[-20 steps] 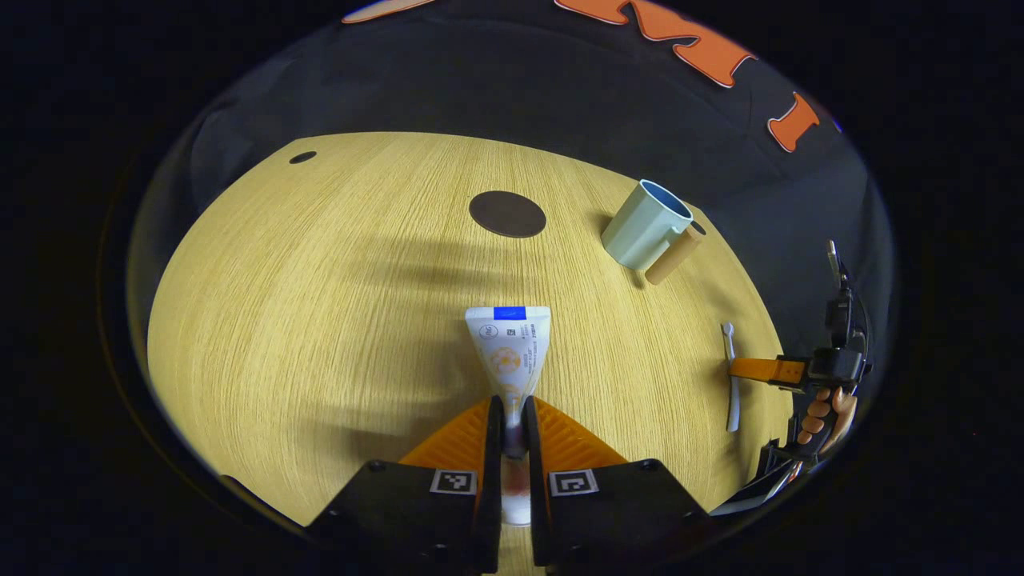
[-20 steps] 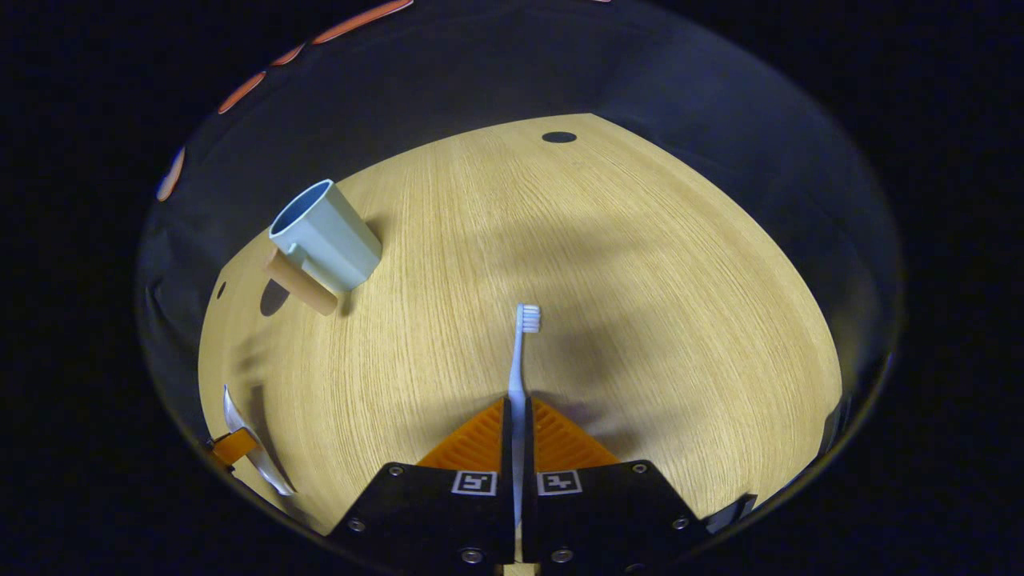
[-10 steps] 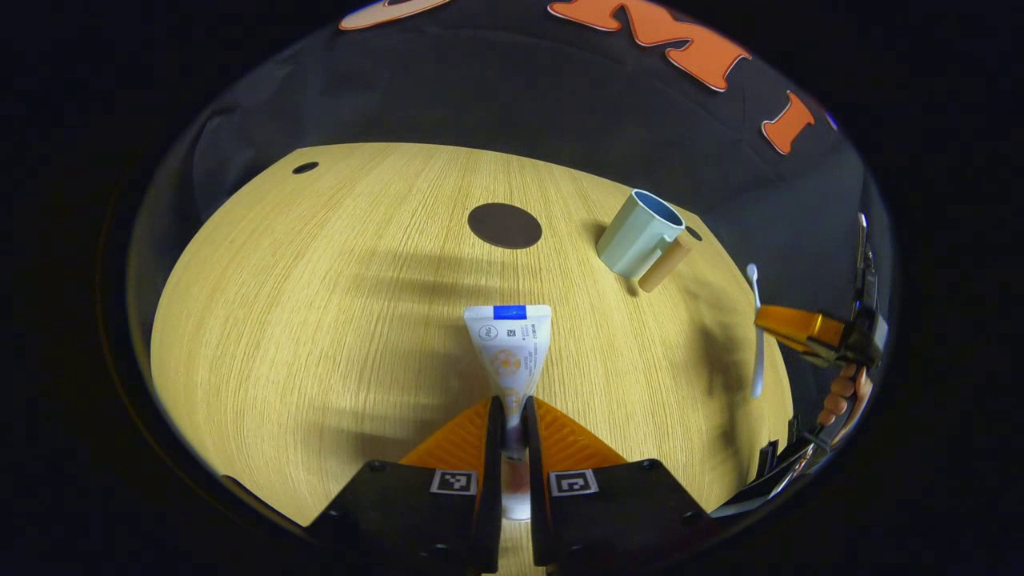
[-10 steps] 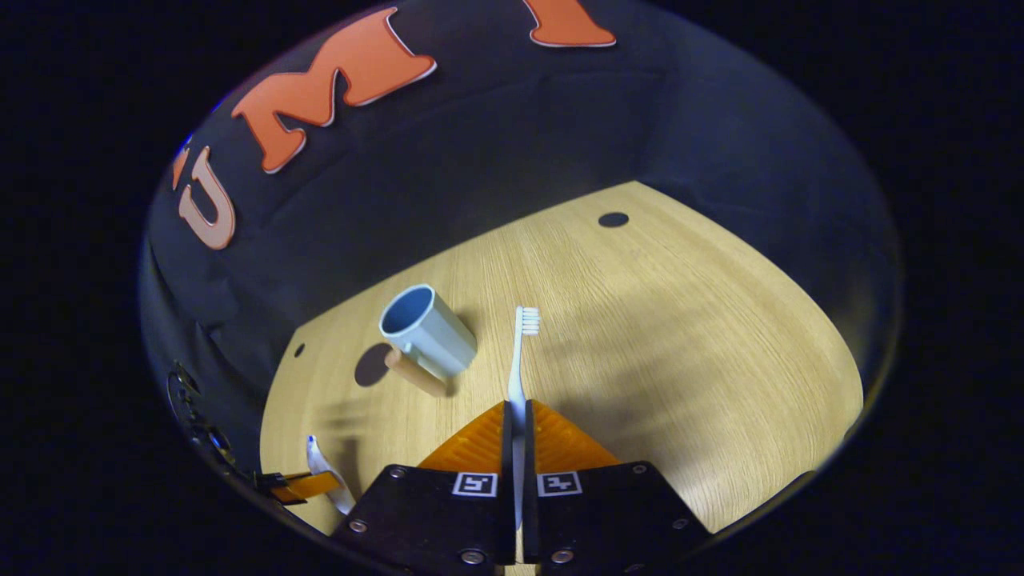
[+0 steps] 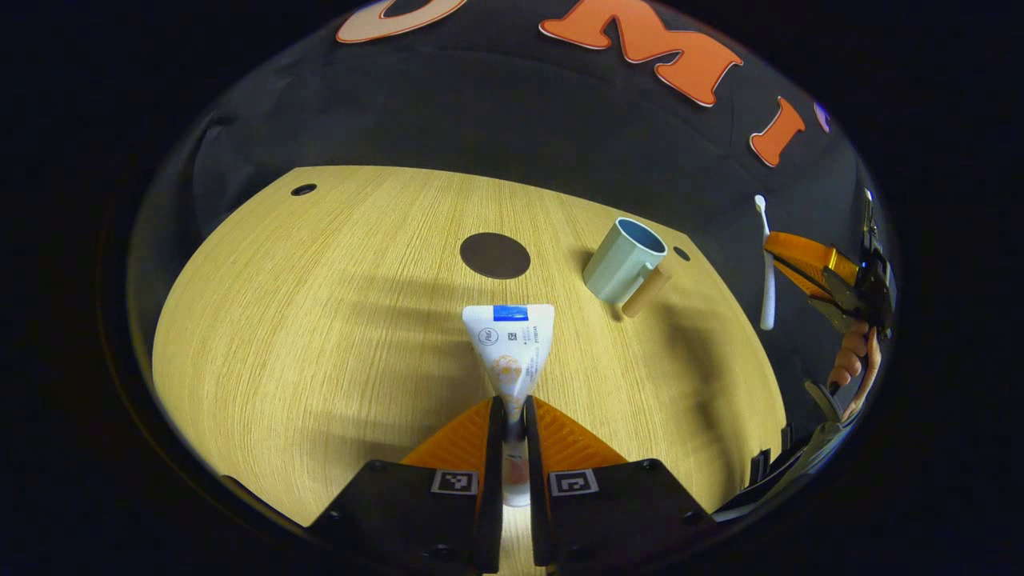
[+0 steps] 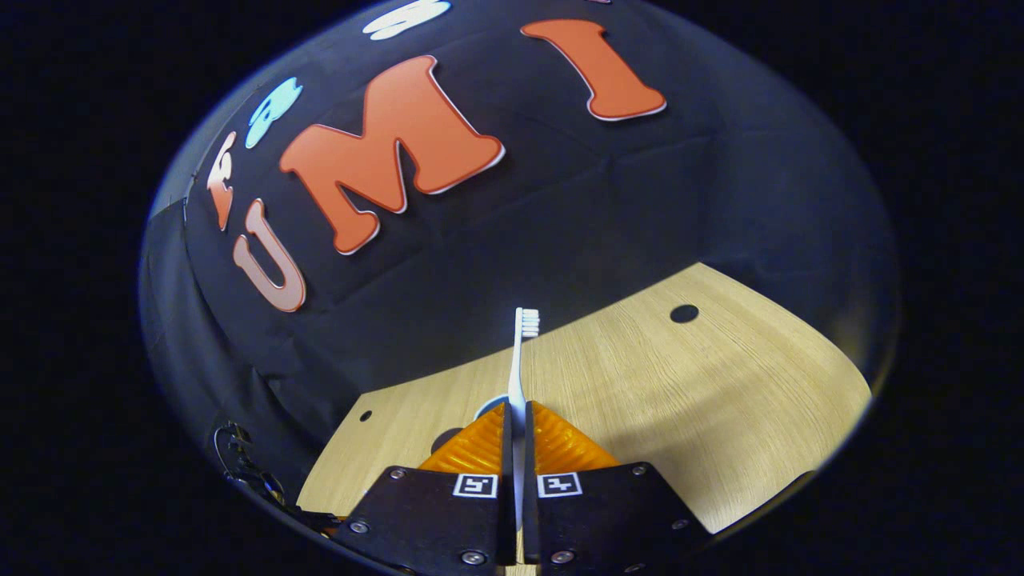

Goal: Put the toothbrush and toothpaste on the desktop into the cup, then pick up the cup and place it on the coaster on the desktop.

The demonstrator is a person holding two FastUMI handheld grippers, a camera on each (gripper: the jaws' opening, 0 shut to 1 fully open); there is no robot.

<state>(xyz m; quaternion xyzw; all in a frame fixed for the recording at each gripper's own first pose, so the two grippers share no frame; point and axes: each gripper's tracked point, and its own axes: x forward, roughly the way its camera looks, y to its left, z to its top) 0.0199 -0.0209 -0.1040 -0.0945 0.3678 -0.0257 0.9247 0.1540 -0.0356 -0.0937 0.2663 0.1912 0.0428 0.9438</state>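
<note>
Your left gripper [image 5: 512, 416] is clamped on the toothpaste [image 5: 510, 352], both fingers pressing the tube near its cap end, the flat crimped end pointing away over the desktop [image 5: 320, 320]. In the left gripper view, the coaster [image 5: 494, 255] lies just beyond the tube's far end, flat on the wood, with bare wood all around it. To the coaster's right stands the cup [image 5: 623, 258], upright, mouth open, its handle [image 5: 646, 291] on the near right side; it sits close to the desktop's far right edge, beside a small dark hole [image 5: 681, 254]. The left half of the desktop is open wood out to another hole [image 5: 302, 190] by the far left corner. Your right gripper [image 5: 788, 256] shows at the right of that view, off past the desktop's right edge, with a hand [image 5: 852, 364] below it. In the right gripper view, your right gripper [image 6: 517, 436] is closed on the toothbrush [image 6: 520, 360], bristles [image 6: 530, 322] at the far end, raised against the black cloth wall [image 6: 640, 200]. A sliver of the cup's rim [image 6: 488, 408] peeks just left of the fingers.
</note>
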